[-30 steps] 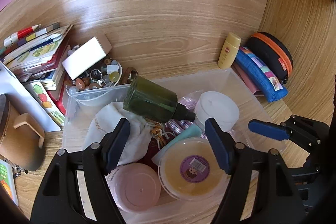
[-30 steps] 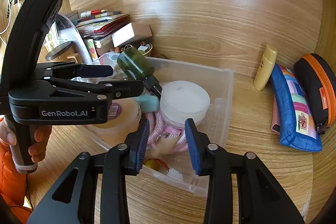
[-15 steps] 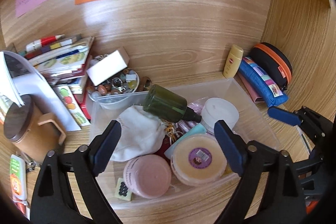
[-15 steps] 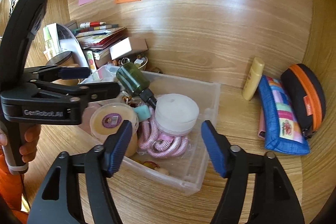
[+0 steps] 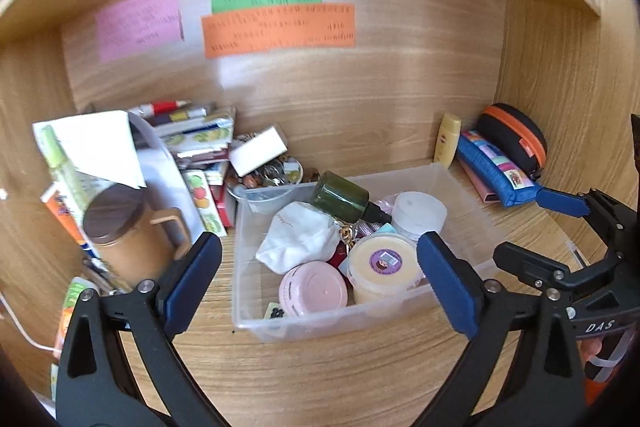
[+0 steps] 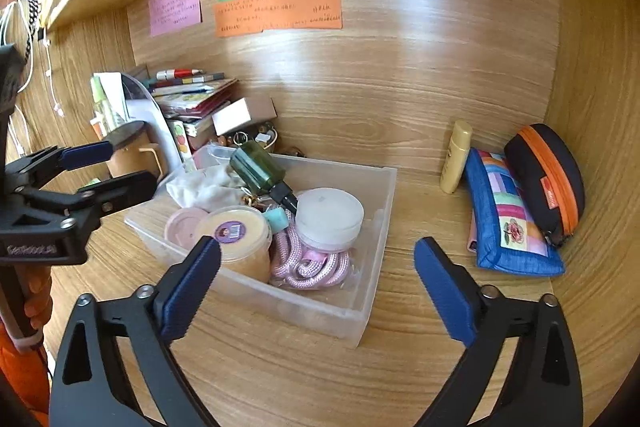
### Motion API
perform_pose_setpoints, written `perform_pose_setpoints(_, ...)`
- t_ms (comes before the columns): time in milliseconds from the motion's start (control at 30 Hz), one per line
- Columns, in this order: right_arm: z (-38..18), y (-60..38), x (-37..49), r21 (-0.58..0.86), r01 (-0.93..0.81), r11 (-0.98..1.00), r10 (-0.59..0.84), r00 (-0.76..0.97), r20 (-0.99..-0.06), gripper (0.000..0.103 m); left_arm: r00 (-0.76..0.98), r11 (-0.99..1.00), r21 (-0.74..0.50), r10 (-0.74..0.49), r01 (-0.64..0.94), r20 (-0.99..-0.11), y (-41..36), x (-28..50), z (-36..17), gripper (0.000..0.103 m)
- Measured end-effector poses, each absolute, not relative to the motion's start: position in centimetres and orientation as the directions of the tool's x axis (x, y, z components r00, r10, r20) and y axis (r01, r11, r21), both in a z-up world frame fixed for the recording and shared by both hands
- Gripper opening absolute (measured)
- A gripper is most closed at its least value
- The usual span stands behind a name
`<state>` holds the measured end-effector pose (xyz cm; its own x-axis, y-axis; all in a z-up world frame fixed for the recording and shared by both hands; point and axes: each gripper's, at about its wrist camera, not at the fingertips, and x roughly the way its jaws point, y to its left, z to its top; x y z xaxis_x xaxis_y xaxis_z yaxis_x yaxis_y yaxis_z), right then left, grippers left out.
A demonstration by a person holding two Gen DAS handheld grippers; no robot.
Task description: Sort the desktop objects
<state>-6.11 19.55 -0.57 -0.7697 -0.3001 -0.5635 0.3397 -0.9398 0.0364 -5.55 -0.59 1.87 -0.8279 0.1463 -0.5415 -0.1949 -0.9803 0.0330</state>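
A clear plastic bin [image 5: 320,323] [image 6: 352,311] sits on the wooden desk. In it lie a dark green spray bottle [image 5: 340,197] [image 6: 258,169], a white round jar [image 5: 418,211] [image 6: 330,217], a yellow tub [image 5: 382,267] [image 6: 236,235], a pink lidded jar [image 5: 314,289], a white cloth pouch [image 5: 300,239] and a pink rope [image 6: 308,265]. My left gripper [image 5: 320,281] is open and empty, held back in front of the bin. My right gripper [image 6: 318,285] is open and empty, in front of the bin's right part.
A yellow lotion bottle [image 6: 454,157], a blue patchwork pouch [image 6: 506,223] and a black-and-orange case [image 6: 546,177] lie at the right wall. A brown lidded mug [image 5: 124,231], a stack of books [image 5: 192,135], a white box [image 5: 258,151] and a bowl of beads [image 5: 276,173] crowd the left.
Both grippers have pulled back from the bin and opened wide. The green bottle stays lying in the bin.
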Motion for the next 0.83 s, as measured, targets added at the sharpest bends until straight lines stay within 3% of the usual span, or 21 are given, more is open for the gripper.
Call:
perform_pose_setpoints(167,0.2,19.5,-4.1,0.005,0.320,-0.947,-0.272,-0.795,-0.543,0.102,-0.855,-0.986,0.041,0.119,-0.161,-0.505,-0.8,-3.1,2.3,0.101)
perform_pose_setpoints(833,0.2,19.3,-1.7,-0.044,0.294,-0.955,-0.224,-0.810,-0.541,0.103,-0.846,-0.988,-0.017,0.140,-0.153,-0.514,-1.5,-1.3,0.9,0.101)
